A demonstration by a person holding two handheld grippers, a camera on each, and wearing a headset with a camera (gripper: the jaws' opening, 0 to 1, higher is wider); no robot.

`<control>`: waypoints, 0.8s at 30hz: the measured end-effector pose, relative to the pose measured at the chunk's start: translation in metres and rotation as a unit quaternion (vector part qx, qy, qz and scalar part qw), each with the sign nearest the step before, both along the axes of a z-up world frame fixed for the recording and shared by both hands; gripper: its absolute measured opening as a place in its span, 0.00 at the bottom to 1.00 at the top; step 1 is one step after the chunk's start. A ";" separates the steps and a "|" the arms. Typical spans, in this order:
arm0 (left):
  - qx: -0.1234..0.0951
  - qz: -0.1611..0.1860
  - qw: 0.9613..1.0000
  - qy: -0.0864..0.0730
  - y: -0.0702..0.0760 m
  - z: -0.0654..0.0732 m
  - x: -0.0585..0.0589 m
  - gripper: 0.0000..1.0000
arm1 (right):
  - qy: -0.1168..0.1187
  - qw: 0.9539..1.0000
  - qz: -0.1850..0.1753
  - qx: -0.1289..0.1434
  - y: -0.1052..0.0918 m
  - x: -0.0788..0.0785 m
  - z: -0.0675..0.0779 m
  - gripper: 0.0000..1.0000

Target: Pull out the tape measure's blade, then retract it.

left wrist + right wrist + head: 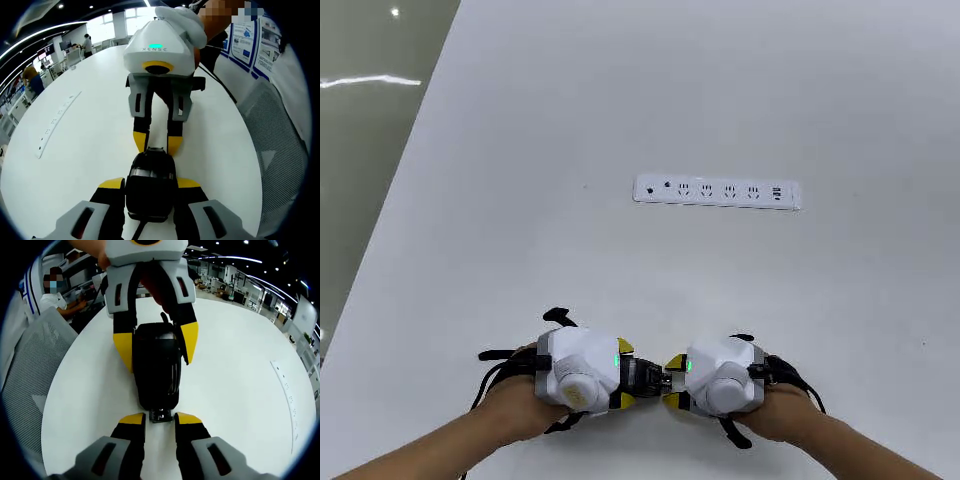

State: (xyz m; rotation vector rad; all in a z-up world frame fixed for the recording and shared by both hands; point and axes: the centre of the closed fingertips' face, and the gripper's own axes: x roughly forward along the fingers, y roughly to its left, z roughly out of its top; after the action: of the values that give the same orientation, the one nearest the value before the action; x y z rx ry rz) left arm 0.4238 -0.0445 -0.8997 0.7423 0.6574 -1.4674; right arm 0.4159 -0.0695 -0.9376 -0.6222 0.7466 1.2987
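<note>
A black tape measure (647,376) sits low over the white table (650,100), between two grippers that face each other. My left gripper (150,183) is shut on the tape measure's body (150,186), its yellow-tipped fingers (112,183) pressing on both sides. In the right gripper view, my right gripper (159,419) is shut on the small metal hook (159,415) at the front of the case (156,365). No length of blade shows between case and hook. In the head view the left gripper (625,374) and right gripper (671,381) nearly touch tip to tip.
A white power strip (717,192) lies flat on the table well beyond the grippers. A grey mesh chair (280,150) stands beside the table edge. People sit at desks in the background.
</note>
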 end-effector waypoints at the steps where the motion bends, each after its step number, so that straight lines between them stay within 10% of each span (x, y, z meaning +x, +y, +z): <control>1: 0.000 0.000 1.000 0.000 0.000 0.000 0.000 0.35 | 0.000 1.000 0.000 0.000 0.000 0.000 0.000 0.23; 24: 0.015 -0.014 1.000 -0.007 0.000 0.000 0.000 0.33 | -0.009 1.000 0.017 0.005 0.001 0.001 0.001 0.15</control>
State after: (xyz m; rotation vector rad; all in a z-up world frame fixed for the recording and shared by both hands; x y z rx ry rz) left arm 0.4237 -0.0446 -0.9000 0.7869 0.6616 -1.4793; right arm 0.4170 -0.0689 -0.9369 -0.6415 0.7170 1.3248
